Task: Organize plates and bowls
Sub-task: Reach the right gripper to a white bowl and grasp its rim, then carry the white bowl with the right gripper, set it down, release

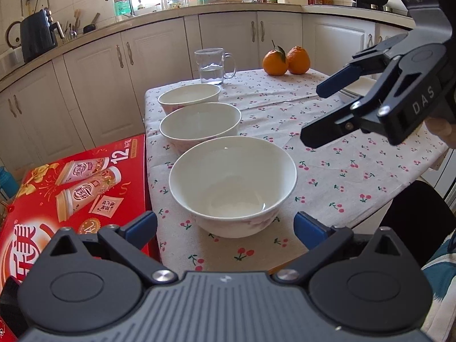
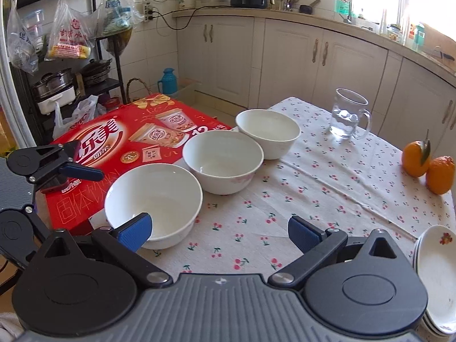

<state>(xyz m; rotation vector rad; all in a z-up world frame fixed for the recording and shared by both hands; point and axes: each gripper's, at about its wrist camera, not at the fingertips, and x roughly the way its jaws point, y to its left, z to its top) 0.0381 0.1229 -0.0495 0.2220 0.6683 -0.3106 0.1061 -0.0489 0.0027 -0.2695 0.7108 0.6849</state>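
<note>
Three white bowls stand in a row along the table's left side: a near bowl (image 1: 232, 185) (image 2: 154, 203), a middle bowl (image 1: 199, 124) (image 2: 222, 161) and a far bowl (image 1: 189, 97) (image 2: 268, 132). My left gripper (image 1: 225, 228) is open, its blue pads on either side of the near bowl and just short of it. My right gripper (image 2: 219, 232) is open above the tablecloth, to the right of the near bowl; in the left wrist view the right gripper (image 1: 316, 114) hovers over the table's right half. A stack of white plates (image 2: 436, 279) with a flower print sits at the right wrist view's lower right edge.
A glass mug (image 1: 212, 67) (image 2: 349, 114) with some water stands at the table's far end. Two oranges (image 1: 286, 59) (image 2: 427, 168) lie at the far right corner. A red drink carton (image 1: 79, 182) (image 2: 136, 142) abuts the table's left edge. Kitchen cabinets (image 1: 159, 68) run behind.
</note>
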